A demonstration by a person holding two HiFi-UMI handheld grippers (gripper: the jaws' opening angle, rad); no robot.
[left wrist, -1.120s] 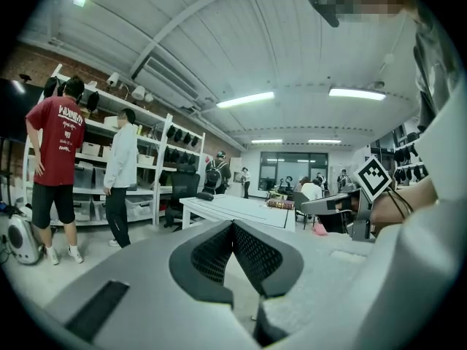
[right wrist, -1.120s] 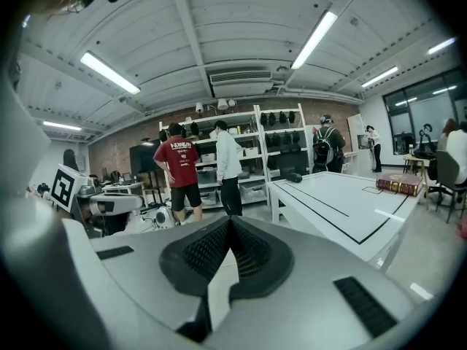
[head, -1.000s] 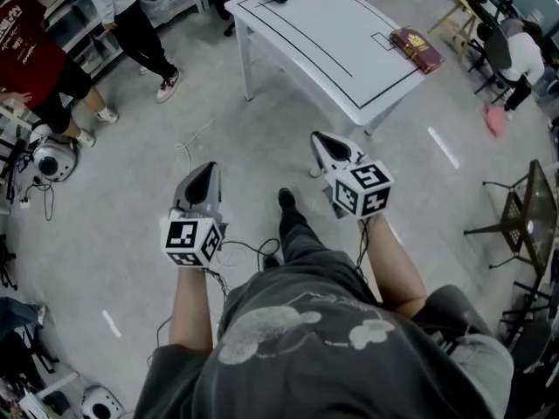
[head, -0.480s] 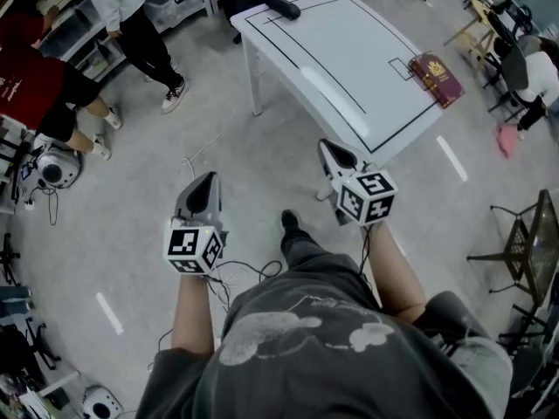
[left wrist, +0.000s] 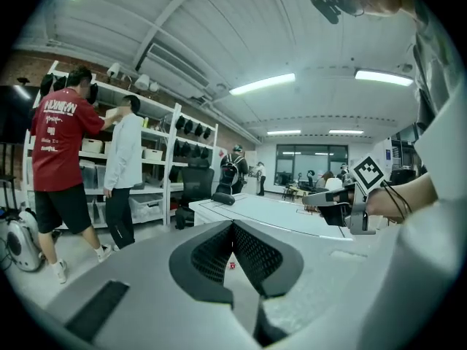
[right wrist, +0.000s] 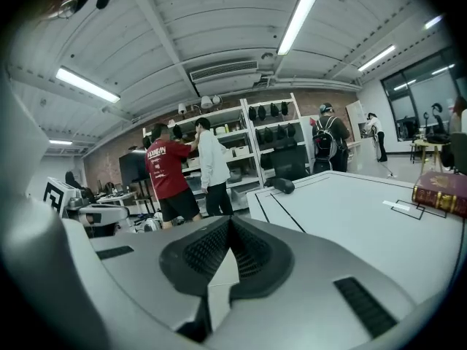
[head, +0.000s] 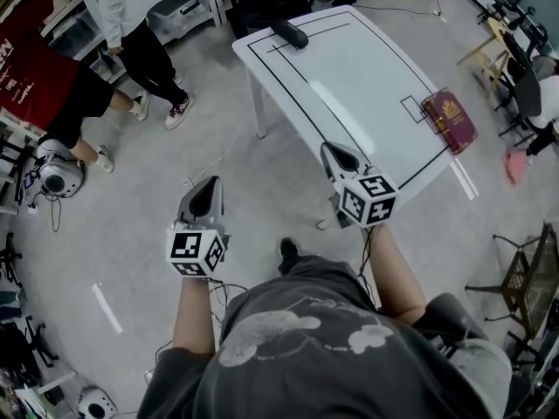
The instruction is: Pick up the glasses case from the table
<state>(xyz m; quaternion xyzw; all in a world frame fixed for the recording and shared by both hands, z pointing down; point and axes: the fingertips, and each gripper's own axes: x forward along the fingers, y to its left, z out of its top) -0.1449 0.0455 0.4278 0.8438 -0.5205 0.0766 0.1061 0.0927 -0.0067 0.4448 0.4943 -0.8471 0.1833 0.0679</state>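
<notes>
The glasses case (head: 289,34) is a dark oblong lying at the far end of the white table (head: 376,85), by a black taped line. It also shows small in the left gripper view (left wrist: 223,198) and the right gripper view (right wrist: 284,186). My left gripper (head: 206,187) is shut and empty over the floor, left of the table. My right gripper (head: 331,149) is shut and empty, its tip over the table's near edge. Both are far short of the case. The left jaws (left wrist: 233,228) and the right jaws (right wrist: 229,224) meet with nothing between them.
A dark red book (head: 449,120) lies at the table's right end. Two people (head: 52,85) stand by shelves at the left, near a round grey machine (head: 54,175). Cables trail across the floor (head: 201,151). A dark chair (head: 524,278) stands at the right.
Both grippers have gone forward toward the table, which now lies nearer and lower in the head view. The right gripper's tip has come over the table's near edge. Both stay shut.
</notes>
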